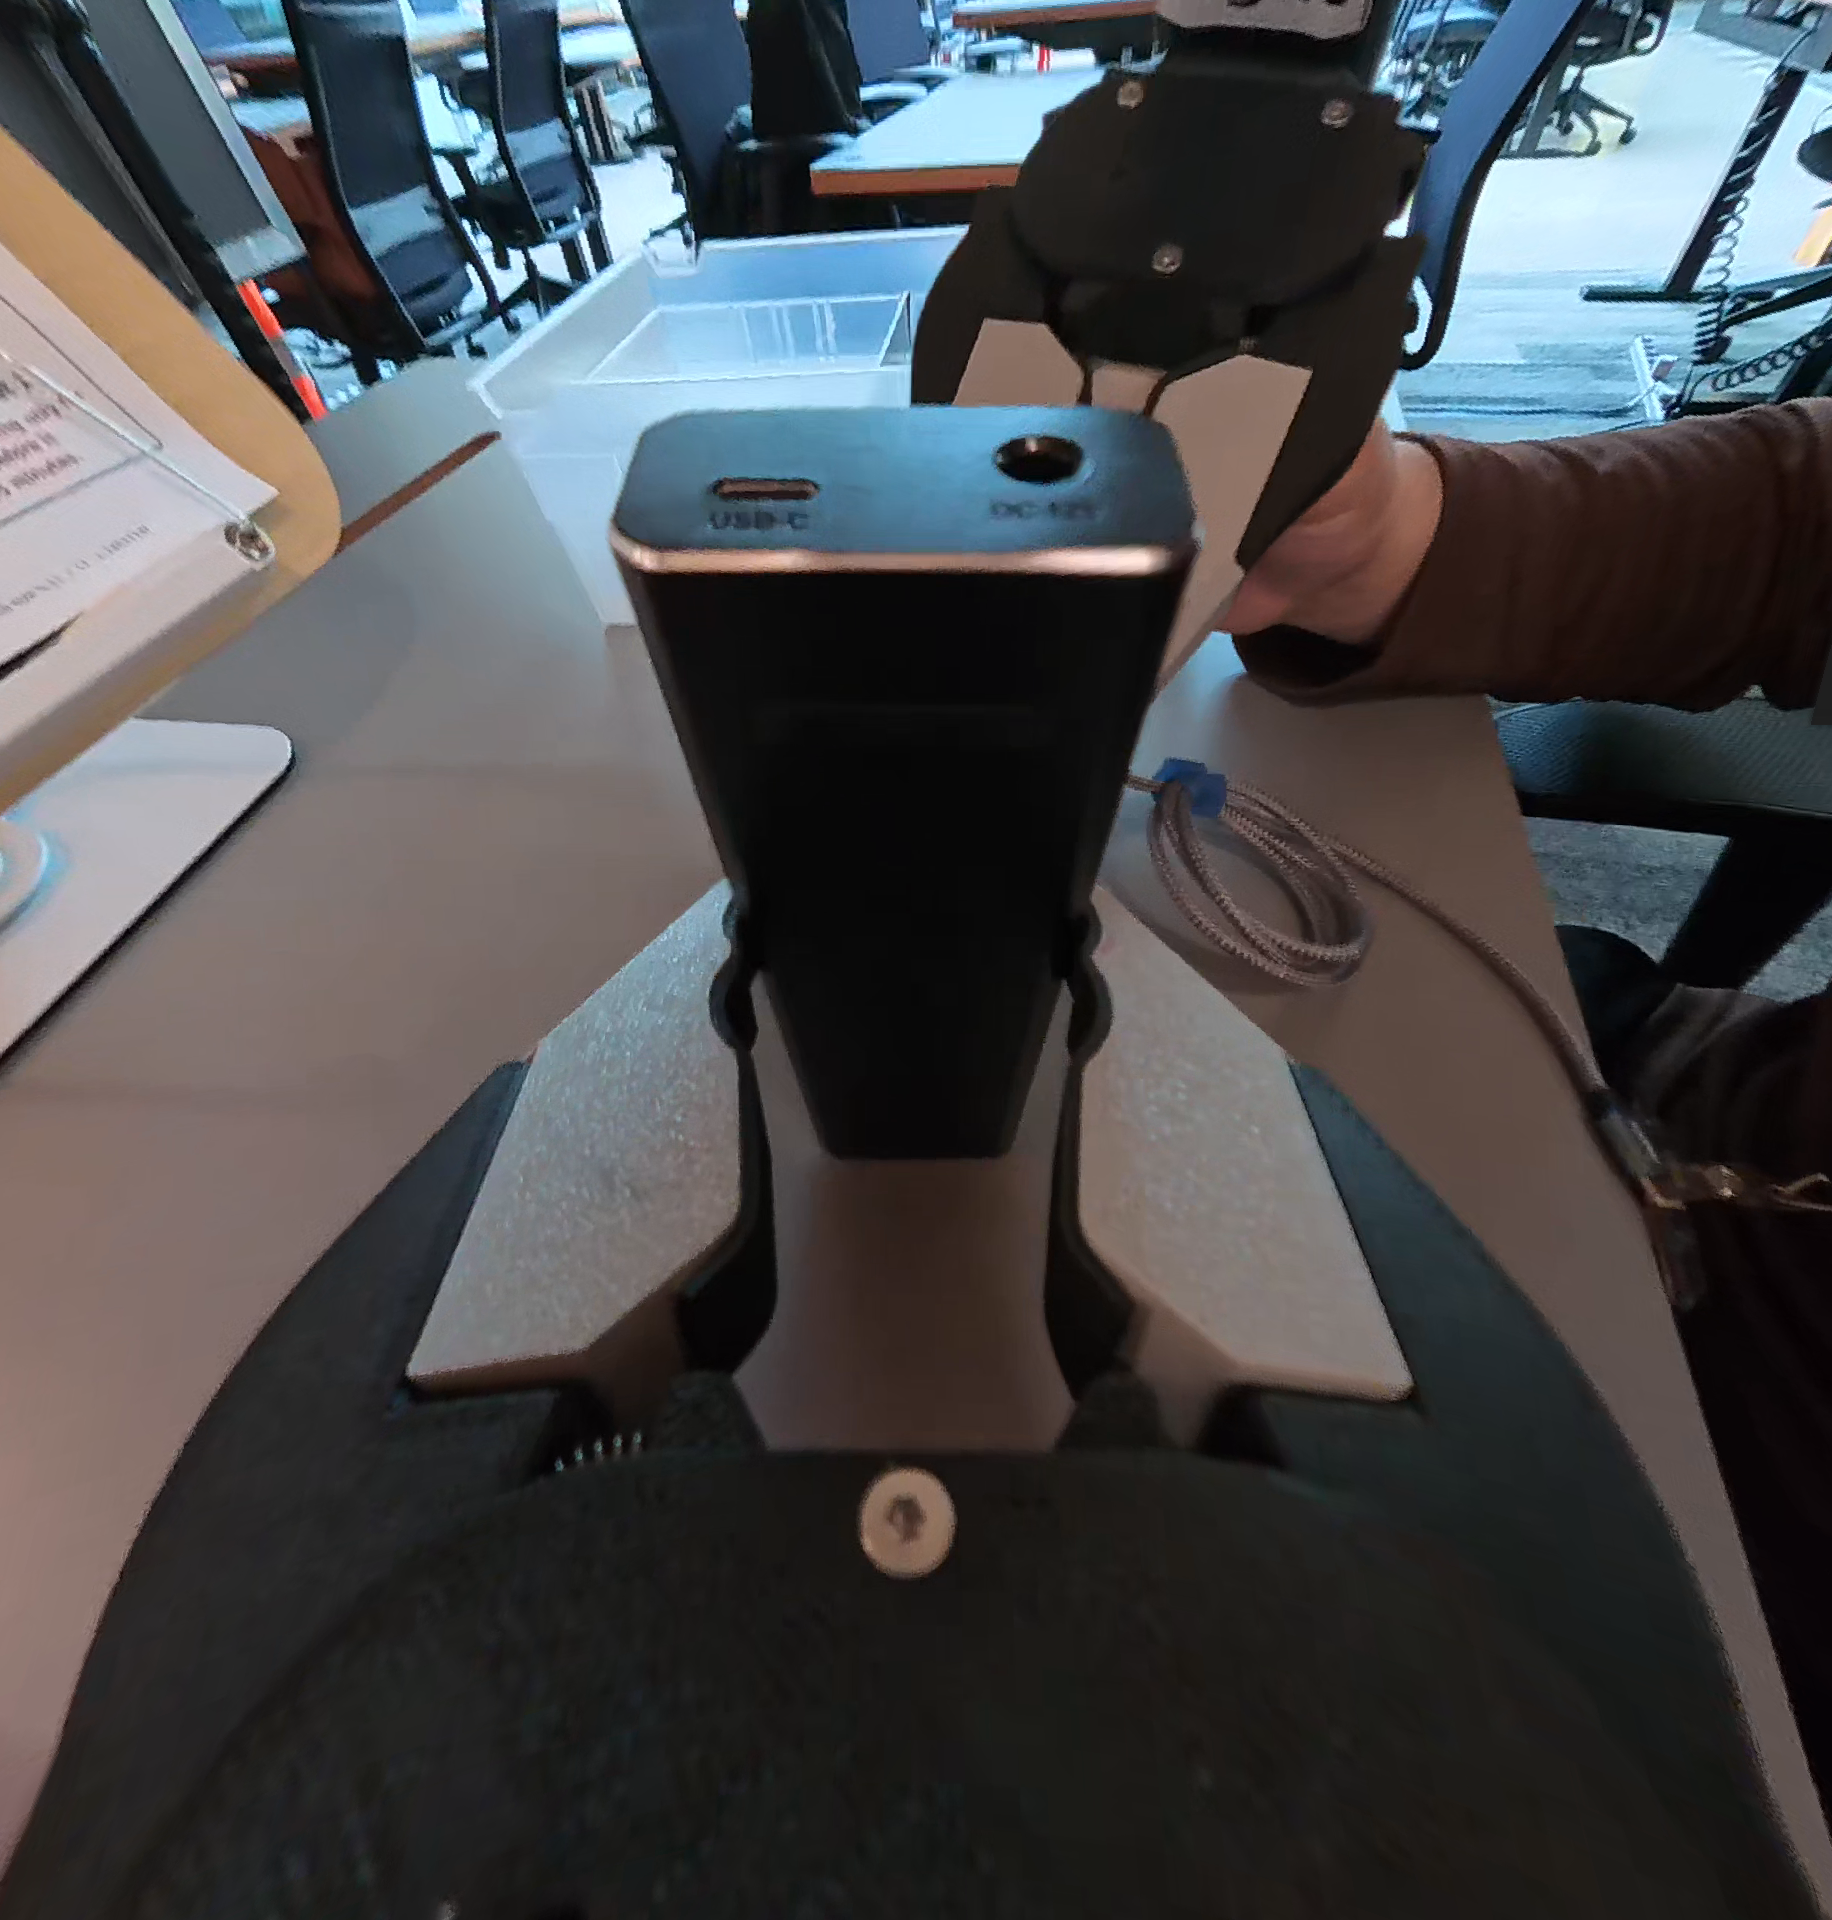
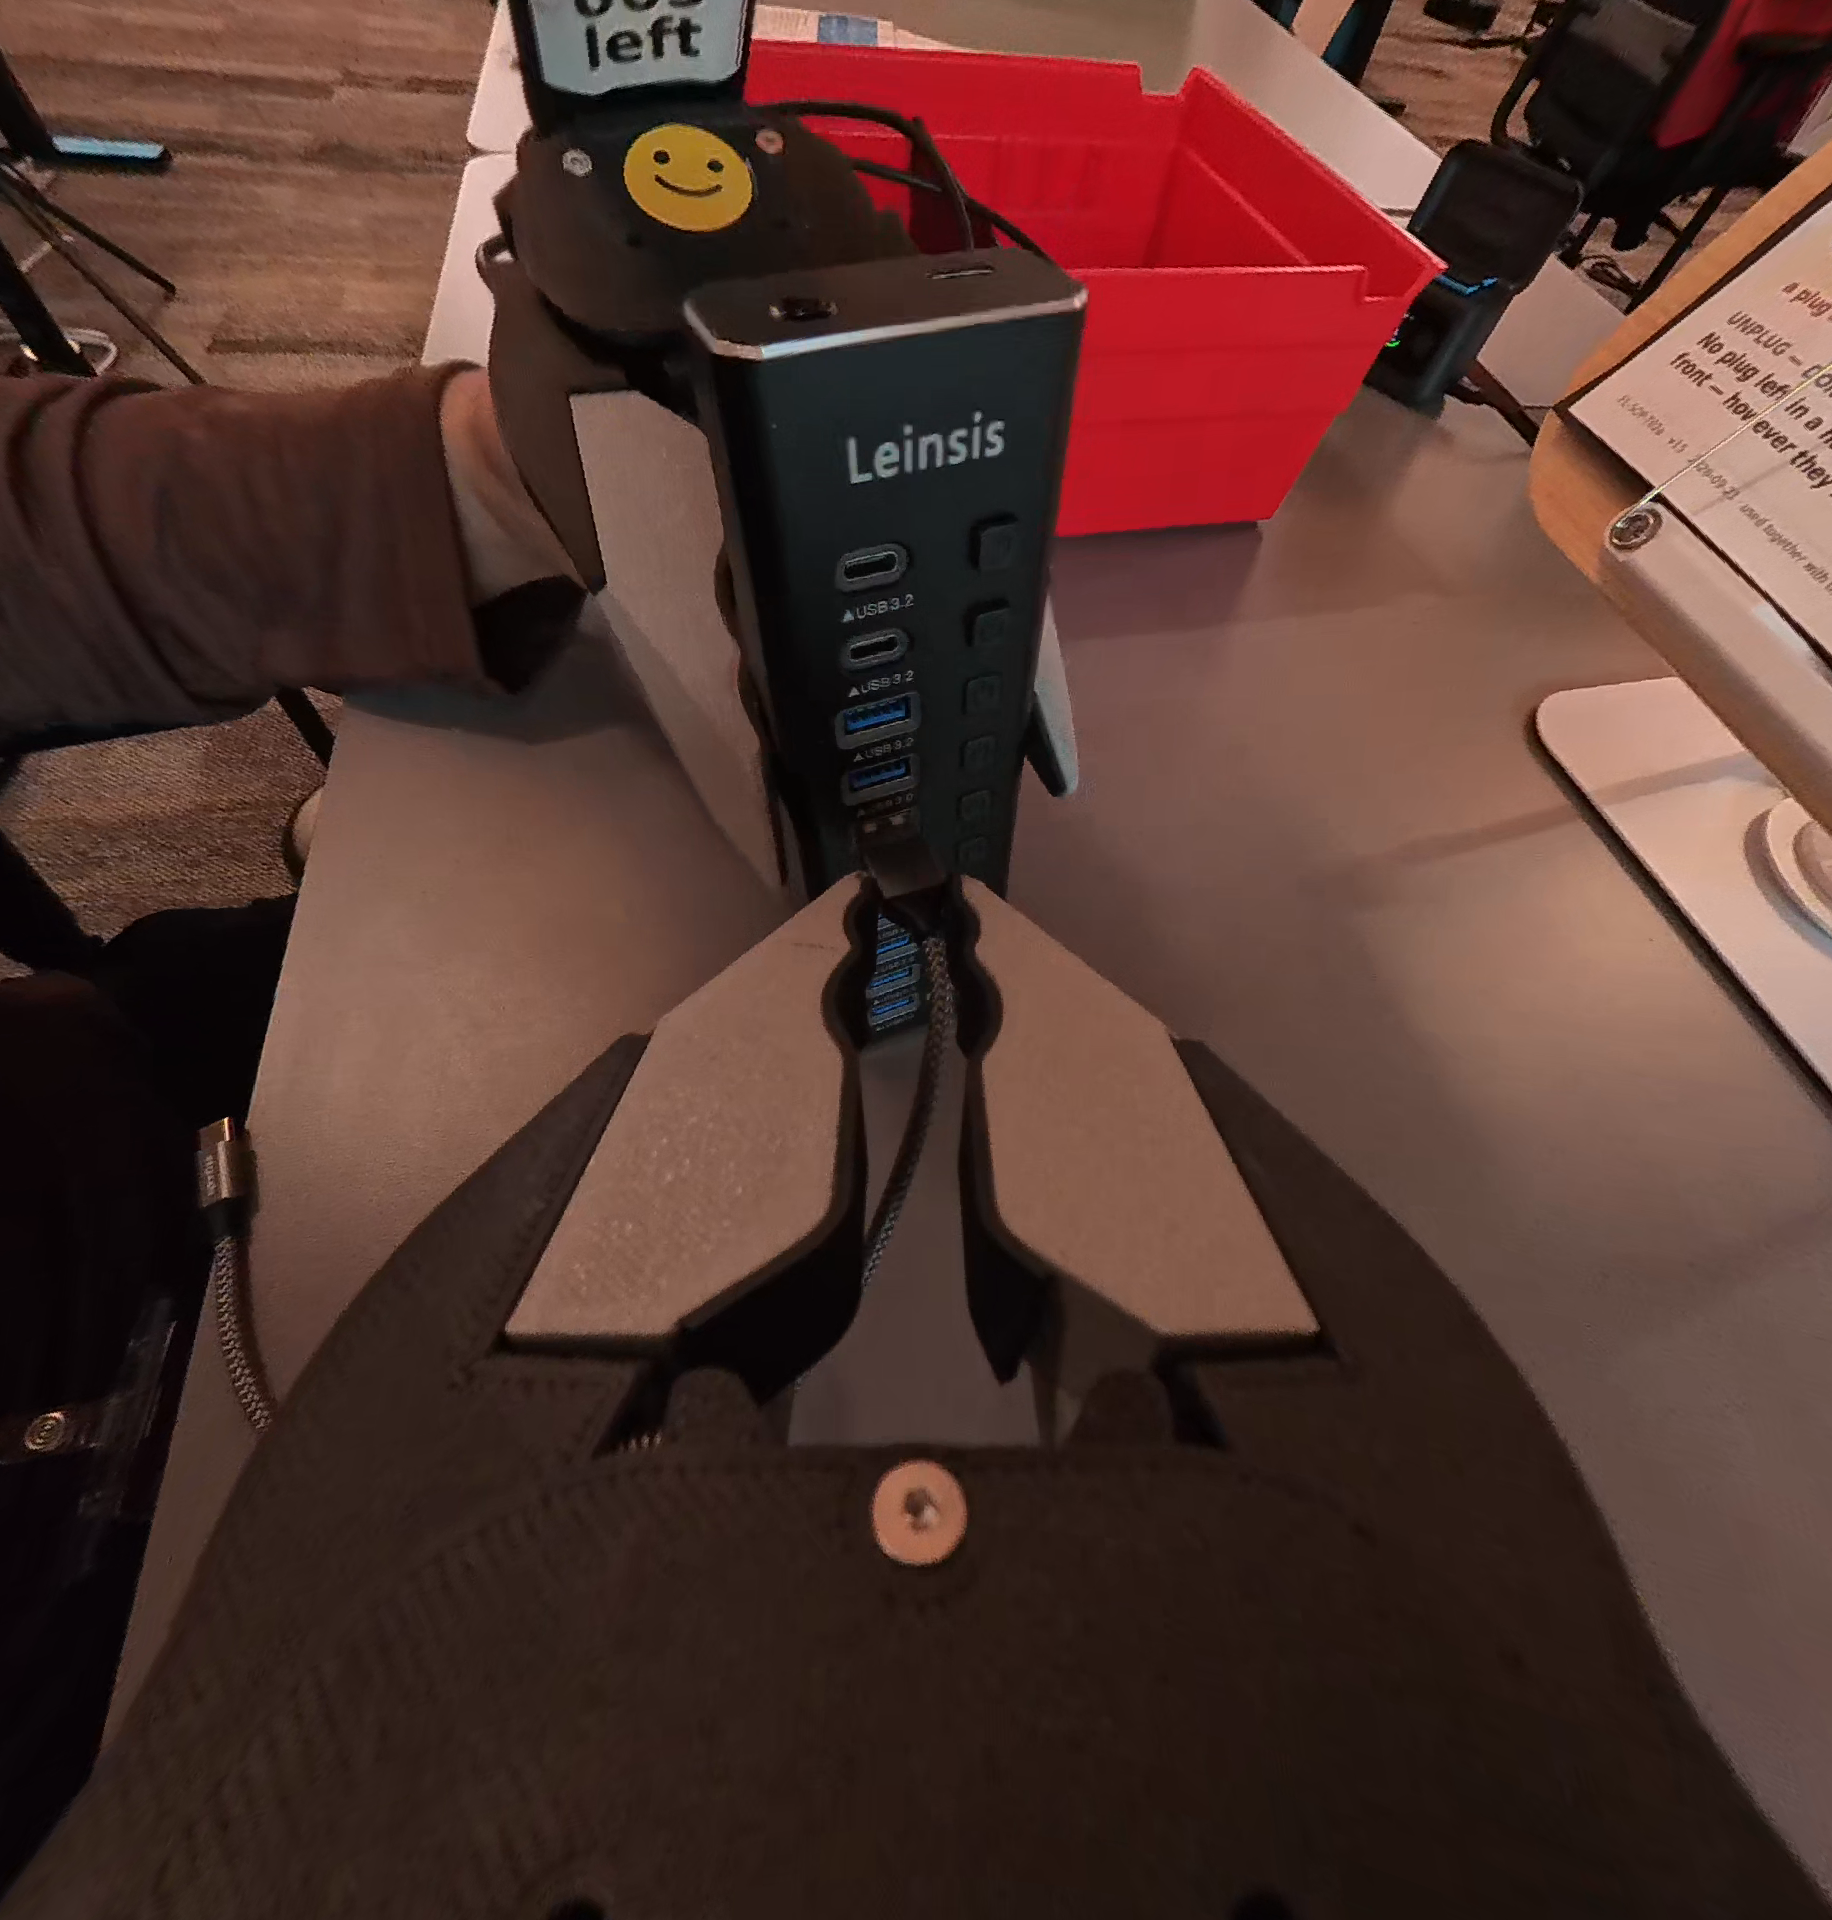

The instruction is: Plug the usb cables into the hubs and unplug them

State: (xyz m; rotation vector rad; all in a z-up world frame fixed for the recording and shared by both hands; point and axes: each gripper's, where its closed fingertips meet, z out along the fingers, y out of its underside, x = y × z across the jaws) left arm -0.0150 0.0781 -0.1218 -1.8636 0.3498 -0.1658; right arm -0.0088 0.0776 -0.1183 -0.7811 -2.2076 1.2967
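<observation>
My left gripper is shut on a black USB hub and holds it upright above the grey table; I see its plain back and top end. In the right wrist view the hub's port side faces me. My right gripper is shut on a dark USB plug whose tip sits at a port midway down the row; I cannot tell how deep. Its braided grey cable runs back between my fingers. The right gripper also shows behind the hub in the left wrist view.
The braided cable lies partly coiled on the table by its right edge, and its free end hangs off. A red bin and a clear bin stand behind. A sign stand is beside them. Only a small space, under 4 cm, lies between the two pairs of fingers.
</observation>
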